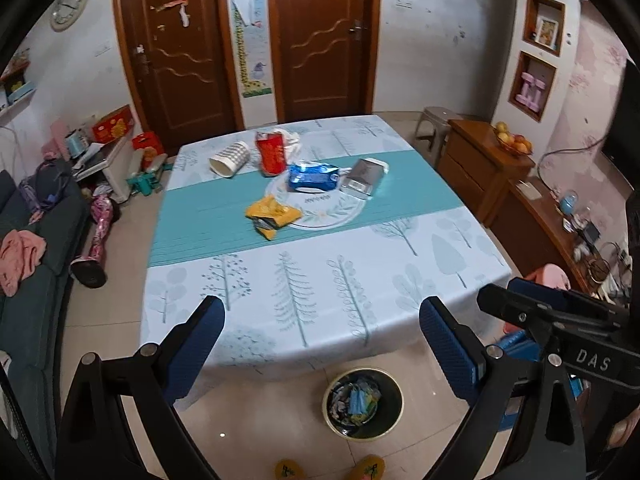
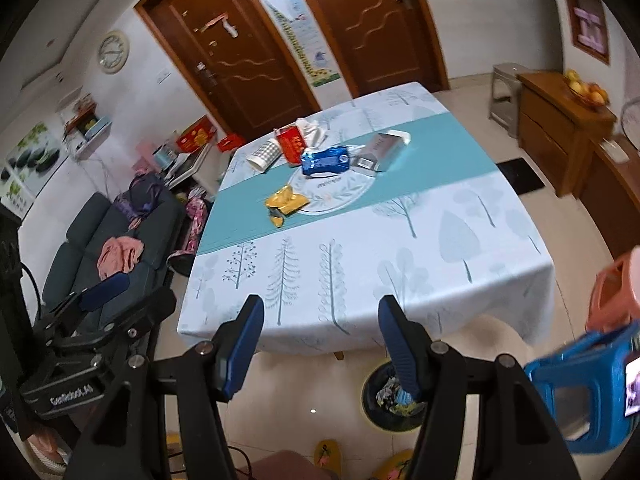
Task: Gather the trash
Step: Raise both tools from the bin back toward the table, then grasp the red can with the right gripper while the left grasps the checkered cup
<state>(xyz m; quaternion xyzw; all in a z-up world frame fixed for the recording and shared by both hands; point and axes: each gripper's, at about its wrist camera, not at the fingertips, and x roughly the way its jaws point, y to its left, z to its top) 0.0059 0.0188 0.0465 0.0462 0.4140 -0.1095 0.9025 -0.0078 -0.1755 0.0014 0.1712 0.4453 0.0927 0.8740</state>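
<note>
Trash lies mid-table on a tree-print cloth (image 1: 304,280): a yellow wrapper (image 1: 272,213) (image 2: 285,202), a blue packet (image 1: 314,177) (image 2: 325,162), a grey carton (image 1: 362,178) (image 2: 376,152), a red packet (image 1: 273,153) (image 2: 291,145), a tipped paper cup (image 1: 231,159) (image 2: 262,155) and a crumpled white tissue (image 1: 294,138). A round bin (image 1: 362,407) (image 2: 390,396) with wrappers inside stands on the floor at the near table edge. My left gripper (image 1: 322,324) is open and empty above the near edge. My right gripper (image 2: 320,324) is open and empty too, over the same edge.
A dark sofa (image 1: 28,264) with pink cloth is on the left. Wooden cabinets (image 1: 480,164) with a fruit bowl line the right wall. Blue and pink plastic stools (image 2: 588,380) stand at the right. Slippers (image 1: 368,468) lie on the tiled floor near the bin. Two brown doors are behind.
</note>
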